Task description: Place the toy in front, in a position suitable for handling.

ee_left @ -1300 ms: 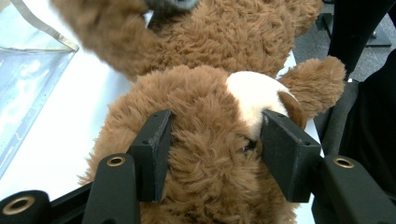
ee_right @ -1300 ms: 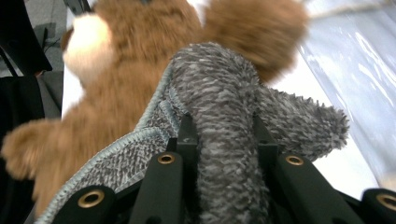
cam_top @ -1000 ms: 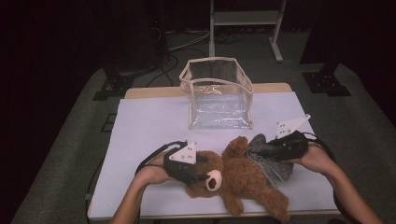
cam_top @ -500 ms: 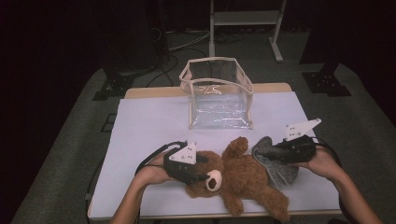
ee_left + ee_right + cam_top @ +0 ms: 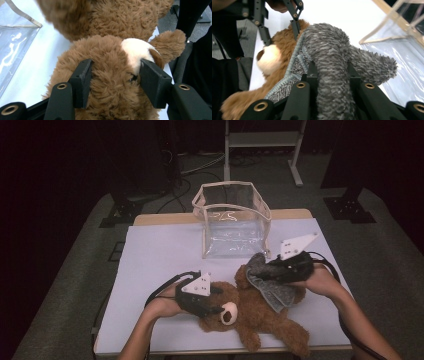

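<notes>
A brown teddy bear [image 5: 260,315] lies on the white table near its front edge, its cream muzzle [image 5: 229,312] turned toward the person. My left gripper [image 5: 212,309] is shut on the bear's head [image 5: 112,82], one jaw on each side of it. A fuzzy grey cloth [image 5: 270,282] is draped over the bear's upper body, and my right gripper [image 5: 262,270] is shut on a bunched fold of the cloth [image 5: 332,75], lifting it above the bear [image 5: 284,50]. The left gripper [image 5: 295,15] also appears at the top of the right gripper view.
A clear plastic box [image 5: 232,222] with a beige rim stands open at the back middle of the table [image 5: 160,255], just beyond the cloth. A metal stand [image 5: 262,140] and cables lie on the dark floor behind.
My right gripper has swung left and up, carrying the grey cloth from the bear's right side onto its upper body. The left gripper and the bear's head have kept still.
</notes>
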{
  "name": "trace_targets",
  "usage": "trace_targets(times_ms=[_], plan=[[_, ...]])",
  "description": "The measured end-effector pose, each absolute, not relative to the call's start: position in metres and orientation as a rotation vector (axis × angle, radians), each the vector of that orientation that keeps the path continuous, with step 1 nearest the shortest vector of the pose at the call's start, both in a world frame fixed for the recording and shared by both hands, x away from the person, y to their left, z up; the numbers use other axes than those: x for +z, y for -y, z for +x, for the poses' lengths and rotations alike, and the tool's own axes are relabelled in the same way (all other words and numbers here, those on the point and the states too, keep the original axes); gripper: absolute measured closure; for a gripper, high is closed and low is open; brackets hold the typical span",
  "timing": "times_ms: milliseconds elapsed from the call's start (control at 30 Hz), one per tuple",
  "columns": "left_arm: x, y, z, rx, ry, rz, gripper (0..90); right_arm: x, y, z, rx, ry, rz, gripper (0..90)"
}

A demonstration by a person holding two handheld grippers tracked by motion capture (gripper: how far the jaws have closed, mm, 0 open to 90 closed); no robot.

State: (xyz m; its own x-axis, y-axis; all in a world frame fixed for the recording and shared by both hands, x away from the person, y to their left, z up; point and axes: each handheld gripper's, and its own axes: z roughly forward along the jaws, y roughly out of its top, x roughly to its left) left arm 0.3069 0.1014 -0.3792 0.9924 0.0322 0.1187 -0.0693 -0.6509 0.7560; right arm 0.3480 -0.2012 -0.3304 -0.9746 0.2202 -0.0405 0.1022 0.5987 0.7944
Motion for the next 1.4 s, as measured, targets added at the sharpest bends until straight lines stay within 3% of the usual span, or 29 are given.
trace_targets(times_ms=[267,767,1033,1233,1400], plan=[[-0.379,-0.101,0.308,0.153,0.03,2.275,44.0,-0.36,0.181,0.356,1.092,-2.829,0.276,71.5],[-0.378,-0.101,0.307,0.158,0.027,2.274,43.7,-0.338,0.203,0.337,1.264,-2.746,0.242,71.4],[-0.378,-0.1,0.306,0.159,0.021,2.271,43.7,-0.357,0.241,0.324,1.203,-2.749,0.348,71.4],[-0.378,-0.1,0.307,0.158,0.026,2.276,43.6,-0.333,0.253,0.319,1.248,-2.689,0.34,71.4],[-0.378,-0.1,0.307,0.157,0.03,2.28,43.6,-0.302,0.234,0.322,1.299,-2.643,0.261,71.3]])
